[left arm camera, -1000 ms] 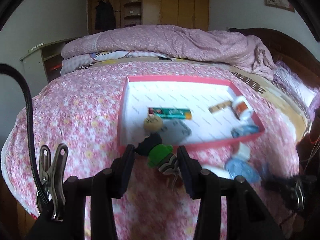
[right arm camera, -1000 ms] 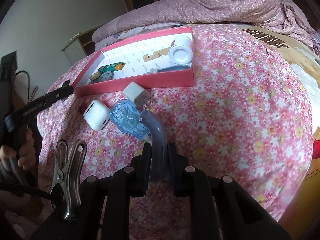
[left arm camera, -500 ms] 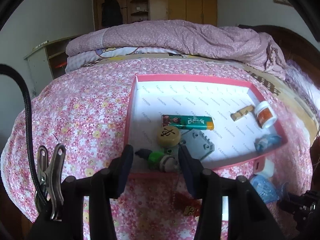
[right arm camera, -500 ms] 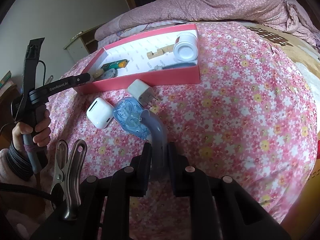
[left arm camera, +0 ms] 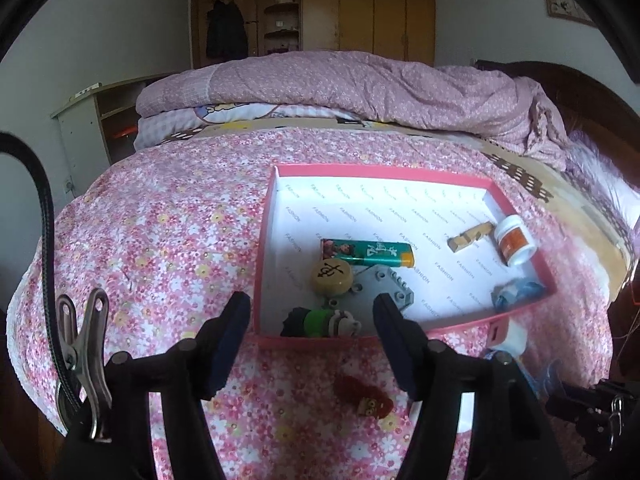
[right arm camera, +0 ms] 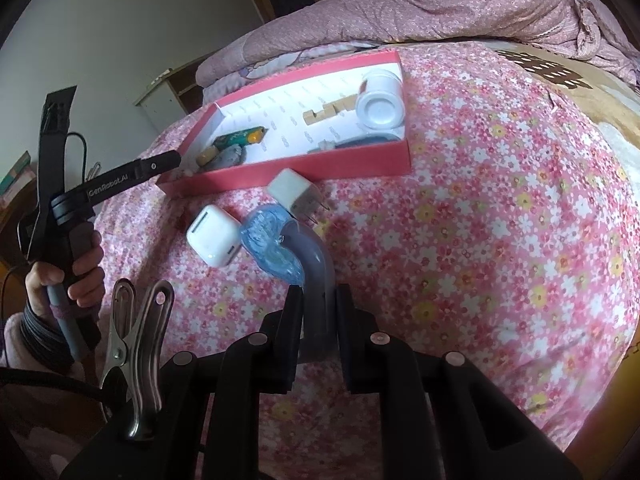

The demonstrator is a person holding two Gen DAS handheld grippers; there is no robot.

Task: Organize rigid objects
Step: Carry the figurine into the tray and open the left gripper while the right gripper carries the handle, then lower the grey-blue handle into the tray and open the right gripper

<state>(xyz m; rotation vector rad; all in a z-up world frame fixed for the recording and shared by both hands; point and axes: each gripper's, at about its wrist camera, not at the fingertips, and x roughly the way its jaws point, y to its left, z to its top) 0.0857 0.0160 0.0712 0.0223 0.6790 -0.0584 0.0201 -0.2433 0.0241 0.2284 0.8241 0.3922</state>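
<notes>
The left gripper [left arm camera: 310, 316] is opening above the near wall of the pink box [left arm camera: 276, 208] on the bed; its pads press on nothing. The green figure keychain [left arm camera: 320, 322] lies inside, against that wall, while its red charm [left arm camera: 366, 398] hangs outside on the bedspread. To finish the release well, lift straight up and clear the cord — any drag would likely pull the figure back out. The right gripper [right arm camera: 318, 300] is pressed together on the grey pipe elbow [right arm camera: 314, 256], beside the blue tape dispenser [right arm camera: 270, 242].
</notes>
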